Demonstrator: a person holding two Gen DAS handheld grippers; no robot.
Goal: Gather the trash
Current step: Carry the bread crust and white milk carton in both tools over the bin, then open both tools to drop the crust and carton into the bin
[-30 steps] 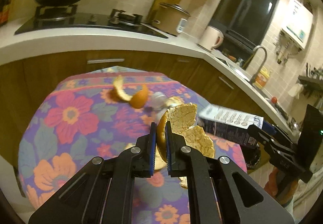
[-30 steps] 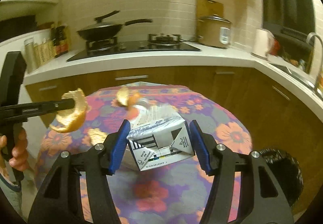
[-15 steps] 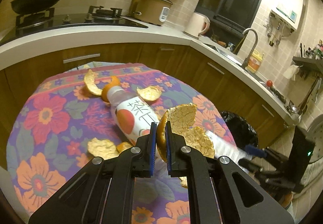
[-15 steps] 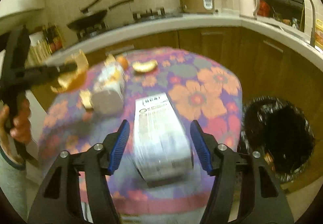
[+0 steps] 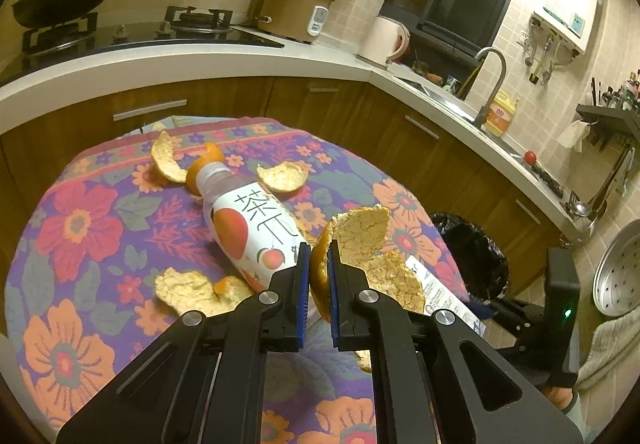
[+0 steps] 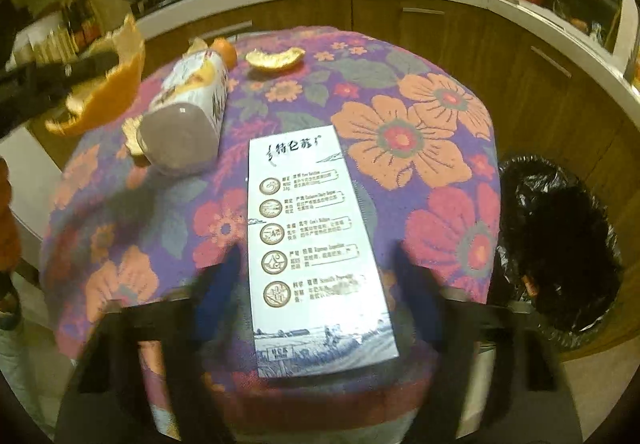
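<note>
My left gripper is shut on a large orange peel and holds it above the flowered table; the peel also shows in the right wrist view. My right gripper is motion-blurred, its jaws wide apart on either side of a white-and-blue milk carton lying flat at the table's near edge. I cannot tell whether they touch it. A tea bottle lies on its side mid-table, with loose peels around it.
A bin lined with a black bag stands on the floor right of the table; it also shows in the left wrist view. Wooden cabinets and a white counter with stove, pan and rice cooker curve behind.
The right gripper has lowered the carton from an upright hold to flat on the table's near edge and pulled back. The left gripper has kept hold of the peel, swinging right.
</note>
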